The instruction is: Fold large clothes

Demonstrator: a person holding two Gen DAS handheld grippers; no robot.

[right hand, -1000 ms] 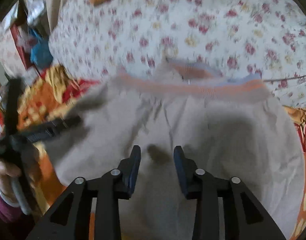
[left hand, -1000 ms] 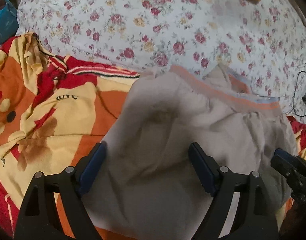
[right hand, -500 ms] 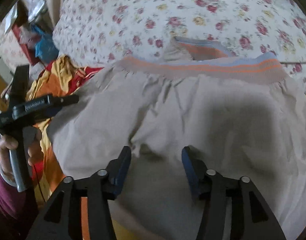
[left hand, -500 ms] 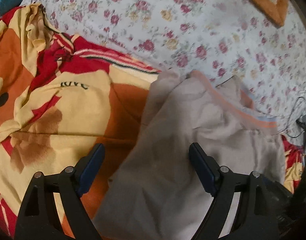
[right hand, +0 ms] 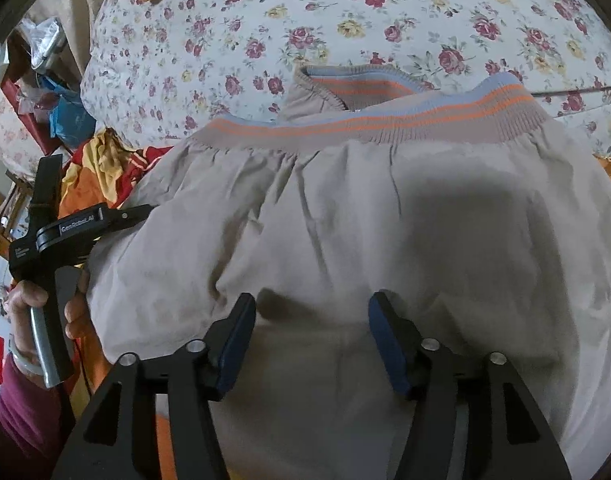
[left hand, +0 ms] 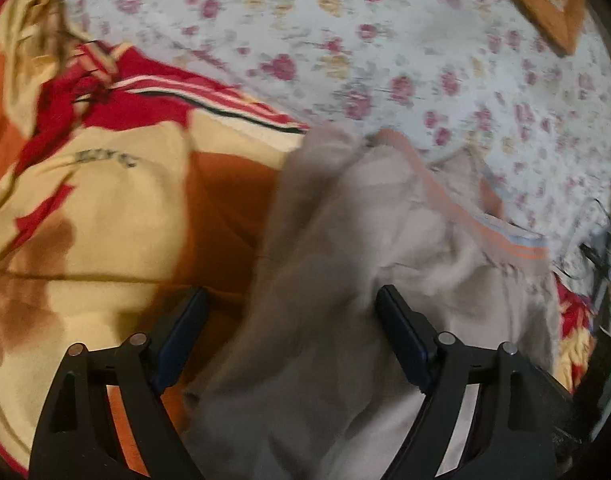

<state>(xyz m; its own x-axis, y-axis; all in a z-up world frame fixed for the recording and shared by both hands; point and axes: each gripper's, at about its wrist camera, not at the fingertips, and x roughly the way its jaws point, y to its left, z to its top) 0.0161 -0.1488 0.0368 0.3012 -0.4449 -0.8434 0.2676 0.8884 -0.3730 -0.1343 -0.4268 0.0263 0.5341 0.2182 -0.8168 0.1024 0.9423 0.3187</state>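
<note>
A beige garment (right hand: 385, 232) with an orange and blue striped ribbed band (right hand: 385, 120) lies spread on the bed. It also shows in the left wrist view (left hand: 345, 280), bunched along its left edge. My right gripper (right hand: 311, 320) is open and hovers over the garment's middle. My left gripper (left hand: 291, 320) is open wide over the garment's left edge, holding nothing. It also shows at the left of the right wrist view (right hand: 105, 220), held by a hand.
A floral quilt (right hand: 345, 20) lies behind the garment. An orange, yellow and red blanket (left hand: 105, 200) covers the bed to the left. Clutter and a blue bag (right hand: 69, 116) sit at the far left. A dark device (left hand: 601, 380) is at the right edge.
My right gripper has opened wider and the garment now lies flatter. My left gripper has drifted left, toward the garment's left edge and the blanket.
</note>
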